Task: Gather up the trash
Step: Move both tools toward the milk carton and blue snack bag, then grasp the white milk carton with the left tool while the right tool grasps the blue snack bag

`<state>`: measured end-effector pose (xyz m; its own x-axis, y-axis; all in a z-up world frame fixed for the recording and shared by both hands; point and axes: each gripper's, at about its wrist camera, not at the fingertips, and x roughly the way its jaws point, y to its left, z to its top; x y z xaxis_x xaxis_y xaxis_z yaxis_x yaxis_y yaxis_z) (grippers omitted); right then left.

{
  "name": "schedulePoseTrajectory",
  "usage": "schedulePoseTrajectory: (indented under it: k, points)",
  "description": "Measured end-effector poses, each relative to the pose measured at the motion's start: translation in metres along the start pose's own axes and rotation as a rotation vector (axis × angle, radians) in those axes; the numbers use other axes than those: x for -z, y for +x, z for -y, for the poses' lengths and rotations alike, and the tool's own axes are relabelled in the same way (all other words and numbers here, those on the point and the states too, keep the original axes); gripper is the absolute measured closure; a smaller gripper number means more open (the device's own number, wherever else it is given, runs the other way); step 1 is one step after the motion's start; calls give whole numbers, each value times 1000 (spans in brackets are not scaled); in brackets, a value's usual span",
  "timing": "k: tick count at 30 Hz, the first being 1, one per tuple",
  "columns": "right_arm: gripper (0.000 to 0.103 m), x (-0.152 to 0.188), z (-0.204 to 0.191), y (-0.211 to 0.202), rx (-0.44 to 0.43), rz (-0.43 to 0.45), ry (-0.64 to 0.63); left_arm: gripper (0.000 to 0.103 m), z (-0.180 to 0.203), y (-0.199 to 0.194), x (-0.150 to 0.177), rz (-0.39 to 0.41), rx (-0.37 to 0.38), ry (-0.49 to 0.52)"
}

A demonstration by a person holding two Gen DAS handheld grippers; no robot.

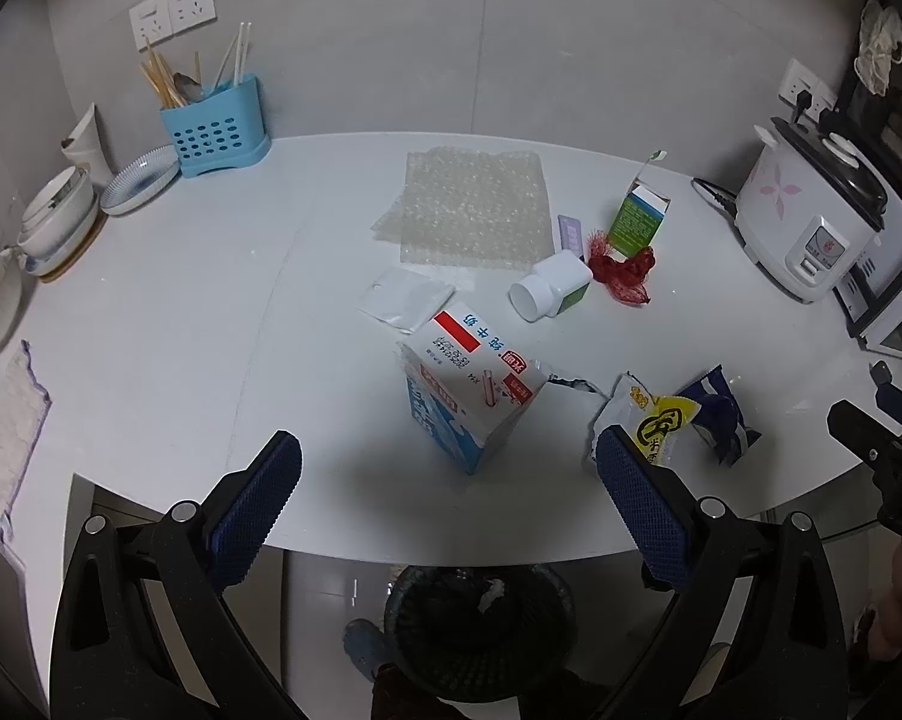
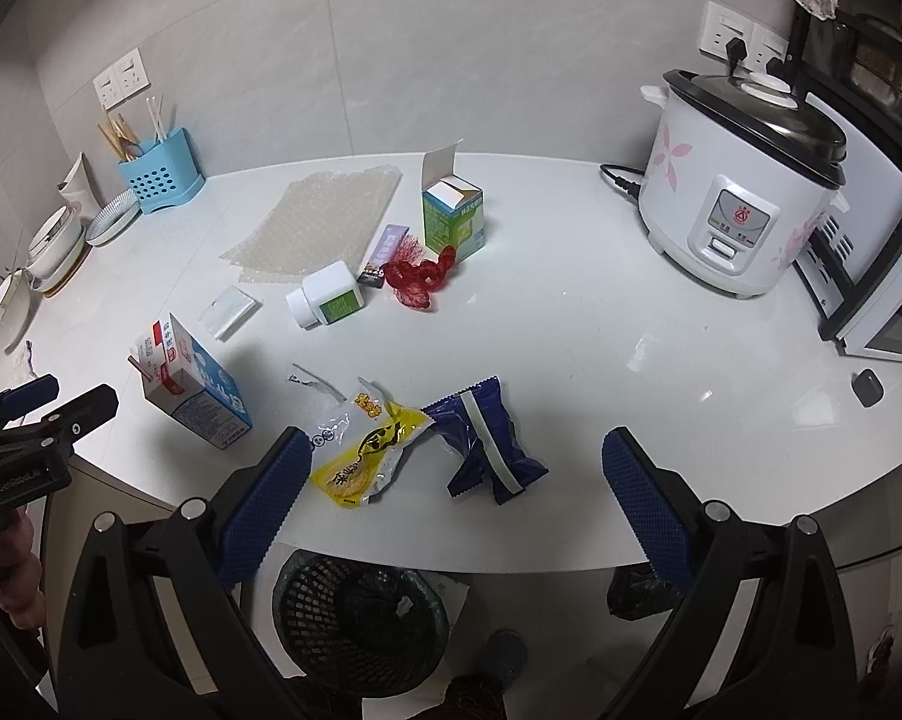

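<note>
Trash lies scattered on the white counter (image 1: 181,324). A blue and white milk carton (image 1: 469,384) (image 2: 193,387) lies tipped just ahead of my left gripper (image 1: 451,498), which is open and empty. A yellow snack wrapper (image 2: 364,453) (image 1: 655,420) and a dark blue wrapper (image 2: 481,444) (image 1: 718,414) lie between the fingers of my right gripper (image 2: 451,486), also open and empty. Farther back are a white pill bottle (image 1: 550,288) (image 2: 328,300), red netting (image 1: 625,273) (image 2: 418,279), a green box (image 1: 640,219) (image 2: 454,222), bubble wrap (image 1: 469,210) (image 2: 319,219) and a small clear bag (image 1: 403,297) (image 2: 229,309).
A black mesh bin (image 1: 481,630) (image 2: 361,624) stands on the floor below the counter's front edge. A rice cooker (image 2: 745,192) (image 1: 811,222) sits at the right. A blue utensil holder (image 1: 214,126), plates and bowls (image 1: 61,216) line the back left. A cloth (image 1: 1,438) lies far left.
</note>
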<state>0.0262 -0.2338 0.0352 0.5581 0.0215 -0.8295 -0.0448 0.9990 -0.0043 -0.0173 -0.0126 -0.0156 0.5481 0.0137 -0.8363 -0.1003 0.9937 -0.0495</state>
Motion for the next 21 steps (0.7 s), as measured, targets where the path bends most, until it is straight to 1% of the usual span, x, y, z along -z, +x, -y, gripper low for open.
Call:
schedulePoseTrajectory:
  k: [6,9,12,19,21]
  points:
    - [9,1,-1,6,-3,-8,-9,7,0,8,0,-12,-5,-16]
    - [9,5,2,20,-17,-26,-20,7,1,22,1,-26,-23,-27]
    - [9,8,3,37,-22,-49,-43,7,1,38,1,-41,-25,-50]
    - [9,7,12,77,-32,-117,-69,7,9,66,1,-59,-51,-65]
    - [12,6,15,90,-30,-144,-78,7,10,74,0,-70,-57,-80]
